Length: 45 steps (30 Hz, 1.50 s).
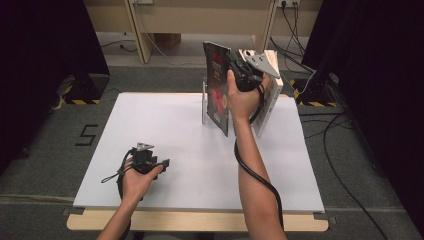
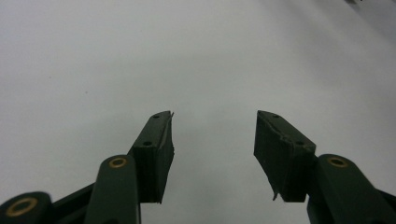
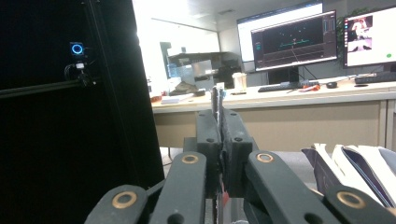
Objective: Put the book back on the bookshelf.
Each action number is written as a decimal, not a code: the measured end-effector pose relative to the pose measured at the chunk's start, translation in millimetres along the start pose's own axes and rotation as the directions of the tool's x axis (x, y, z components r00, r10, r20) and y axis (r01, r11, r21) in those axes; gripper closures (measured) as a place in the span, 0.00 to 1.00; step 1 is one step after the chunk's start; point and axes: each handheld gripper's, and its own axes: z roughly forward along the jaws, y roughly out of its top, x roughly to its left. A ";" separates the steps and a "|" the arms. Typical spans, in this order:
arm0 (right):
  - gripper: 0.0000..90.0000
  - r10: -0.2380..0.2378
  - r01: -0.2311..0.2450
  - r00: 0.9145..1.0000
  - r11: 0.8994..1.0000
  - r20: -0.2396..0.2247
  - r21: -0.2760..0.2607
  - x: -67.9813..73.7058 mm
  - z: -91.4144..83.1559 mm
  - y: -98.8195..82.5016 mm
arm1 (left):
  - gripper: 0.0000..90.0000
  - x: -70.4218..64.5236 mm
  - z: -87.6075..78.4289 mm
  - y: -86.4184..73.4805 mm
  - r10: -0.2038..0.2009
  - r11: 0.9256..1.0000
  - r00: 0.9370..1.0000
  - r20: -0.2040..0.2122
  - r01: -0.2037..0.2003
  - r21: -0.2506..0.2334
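**Right gripper view: thin book pinched at its top edge**

Right gripper view puts my right gripper point(image 3: 219, 140) jaws clamped together on the top edge of a black-covered book point(image 1: 218, 90), held upright above the clear book stand point(image 1: 205, 107) at the white table's point(image 1: 165, 125) far side, beside the other books point(image 1: 270, 100). Judging it: light, floppy, glossy cover, liable to swing; gripping nearer the spine would steady it. My left gripper point(image 2: 214, 135) rests low, jaws apart, empty.

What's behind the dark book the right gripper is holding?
Behind the dark book, pale books lean in the clear stand. The right gripper and hand cover their spines and the stand's middle.
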 end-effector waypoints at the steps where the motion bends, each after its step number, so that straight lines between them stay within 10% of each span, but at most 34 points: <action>1: 0.98 -0.007 0.007 1.000 1.000 0.003 -0.008 -0.2 1.6 0.1 | 0.51 0.1 0.2 0.0 -0.003 1.000 1.000 0.000 0.003 -0.001; 24: 0.97 -0.008 0.006 0.998 1.000 0.067 0.021 -4.2 30.0 -21.6 | 0.51 4.2 0.1 -1.1 -0.004 1.000 1.000 -0.001 0.004 0.005; 45: 0.96 -0.093 0.093 0.996 0.994 0.004 0.056 5.9 -30.3 -53.0 | 0.51 -0.8 3.5 -3.7 0.001 1.000 1.000 -0.001 -0.001 0.017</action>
